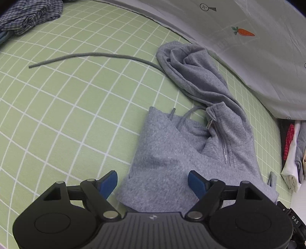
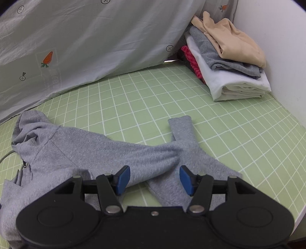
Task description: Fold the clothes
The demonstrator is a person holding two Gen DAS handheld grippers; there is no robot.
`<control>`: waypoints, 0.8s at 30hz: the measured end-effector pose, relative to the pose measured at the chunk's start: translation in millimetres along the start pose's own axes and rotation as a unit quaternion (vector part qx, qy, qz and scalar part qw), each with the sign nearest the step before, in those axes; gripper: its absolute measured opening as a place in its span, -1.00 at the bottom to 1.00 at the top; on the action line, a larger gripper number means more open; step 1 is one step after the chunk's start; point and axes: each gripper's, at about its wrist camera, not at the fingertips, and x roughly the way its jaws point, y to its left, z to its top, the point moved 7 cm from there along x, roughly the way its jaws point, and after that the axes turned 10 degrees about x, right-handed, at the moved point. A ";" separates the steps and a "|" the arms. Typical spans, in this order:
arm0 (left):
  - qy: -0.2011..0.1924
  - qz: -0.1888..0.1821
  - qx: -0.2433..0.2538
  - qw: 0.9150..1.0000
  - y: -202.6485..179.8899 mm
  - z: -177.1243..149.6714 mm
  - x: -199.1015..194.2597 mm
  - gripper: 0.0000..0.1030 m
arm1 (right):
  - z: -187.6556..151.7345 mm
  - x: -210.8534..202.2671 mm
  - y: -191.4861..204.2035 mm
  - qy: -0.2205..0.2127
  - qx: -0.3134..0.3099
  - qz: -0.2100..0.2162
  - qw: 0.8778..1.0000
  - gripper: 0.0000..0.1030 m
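Nearest the left wrist camera, the left gripper (image 1: 152, 182) hangs with its blue-padded jaws spread wide and nothing between them, poised over the near edge of a grey zip-up hoodie (image 1: 172, 149) lying on a green checked bedsheet (image 1: 67, 107). Far ahead to its left a crumpled plaid shirt (image 1: 30, 17) sits at the sheet's edge. A grey drawstring (image 1: 91, 56) trails across the sheet ahead, running rightward to the bunched hood (image 1: 183, 63). The metal zipper (image 1: 224, 145) lies ahead and right of the jaws, and a pale carrot-print cover (image 1: 258, 38) rises beyond.

In the right wrist view, the right gripper (image 2: 155, 179) is likewise wide open and holds nothing; the hoodie (image 2: 86, 153) spreads from its left to directly ahead, where a sleeve (image 2: 181, 132) crosses the body and points away, its cuff on the bedsheet (image 2: 220, 124). Far ahead to the right, a stack of folded clothes (image 2: 229, 63) rests against a white wall (image 2: 283, 57).
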 end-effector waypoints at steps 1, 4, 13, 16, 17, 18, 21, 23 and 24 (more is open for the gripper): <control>0.005 -0.002 -0.002 1.000 -1.0 -2.2 1.9 0.51 | -1.0 0.4 -2.0 0.002 0.003 -0.001 1.000 0.15; 0.018 -0.009 -0.006 1.000 -3.8 -8.6 7.2 -0.37 | -4.1 1.5 -7.9 0.008 0.011 -0.002 1.000 0.15; -0.092 -0.011 -0.055 0.994 32.6 21.5 -55.7 -0.92 | -4.4 2.0 -11.7 0.008 0.015 -0.007 1.000 0.14; -0.135 0.023 -0.088 0.987 70.1 39.4 -77.8 -0.92 | -4.1 1.6 -11.4 0.007 0.010 -0.007 1.000 0.14; -0.144 0.045 -0.089 0.985 81.9 43.4 -81.6 -0.91 | -4.7 1.4 -11.4 0.007 0.009 -0.007 1.000 0.14; -0.145 0.069 -0.091 0.983 91.8 45.2 -83.6 -0.89 | -6.0 1.2 -11.4 0.007 0.008 -0.007 1.000 0.14; -0.153 0.163 -0.058 0.973 104.6 44.9 -94.5 -0.59 | -9.7 0.7 -11.2 0.008 0.004 -0.009 1.000 0.14; -0.156 0.177 -0.037 0.971 95.8 41.3 -96.5 0.35 | -12.3 0.2 -11.1 0.008 0.001 -0.012 1.000 0.17; -0.158 0.184 -0.026 0.970 91.3 39.6 -97.5 0.80 | -13.5 0.0 -11.1 0.008 0.000 -0.014 1.000 0.24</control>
